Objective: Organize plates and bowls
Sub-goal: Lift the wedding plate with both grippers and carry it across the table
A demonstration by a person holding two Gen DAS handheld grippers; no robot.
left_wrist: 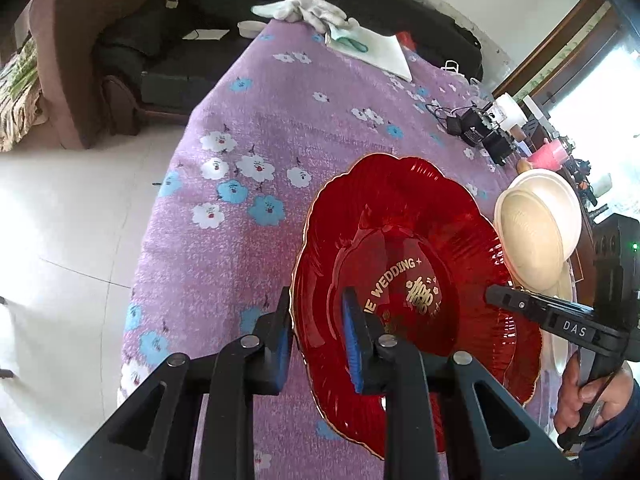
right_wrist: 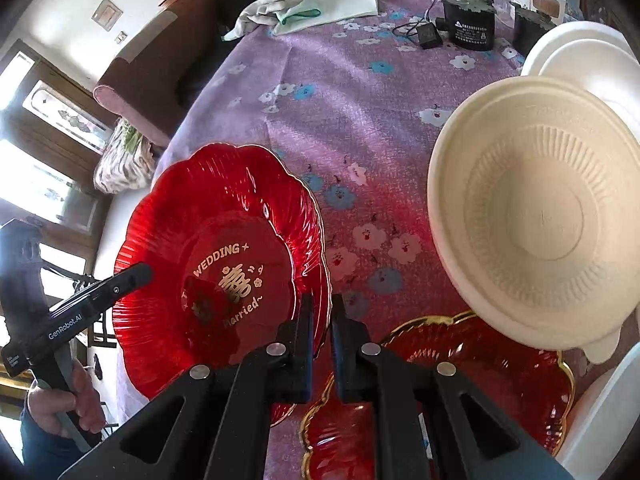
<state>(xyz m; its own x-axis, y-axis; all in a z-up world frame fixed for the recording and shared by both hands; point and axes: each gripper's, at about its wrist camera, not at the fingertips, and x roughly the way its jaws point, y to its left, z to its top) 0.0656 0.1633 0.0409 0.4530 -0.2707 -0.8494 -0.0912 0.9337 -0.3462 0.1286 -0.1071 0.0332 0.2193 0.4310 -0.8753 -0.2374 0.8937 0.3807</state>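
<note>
Purple cloth [left_wrist: 240, 248] with white and blue flowers covers the table, and behind it stand a brown sofa [left_wrist: 76, 60] and a pale tiled floor [left_wrist: 60, 220].

The left claw [left_wrist: 318, 330] stands a little apart. Its jaws sit on both sides of the rim of a red plate [left_wrist: 404, 216], one outside and one inside, and a gap shows between the blue pads and the rim, so they do not press it. The right claw [right_wrist: 322, 340] is together on the opposite rim of the same plate and clamps it.

This plate is glossy red and translucent, with a scalloped edge in gold, fine ribs, and gold letters "WEDDING" in the middle. It sits tilted above the cloth, between the two claws. A second red plate [right_wrist: 500, 364] with gold edge lies below the right claw, under a cream bowl [right_wrist: 536, 220] with a ribbed inside. More white bowls [right_wrist: 584, 52] stand behind it.
</note>
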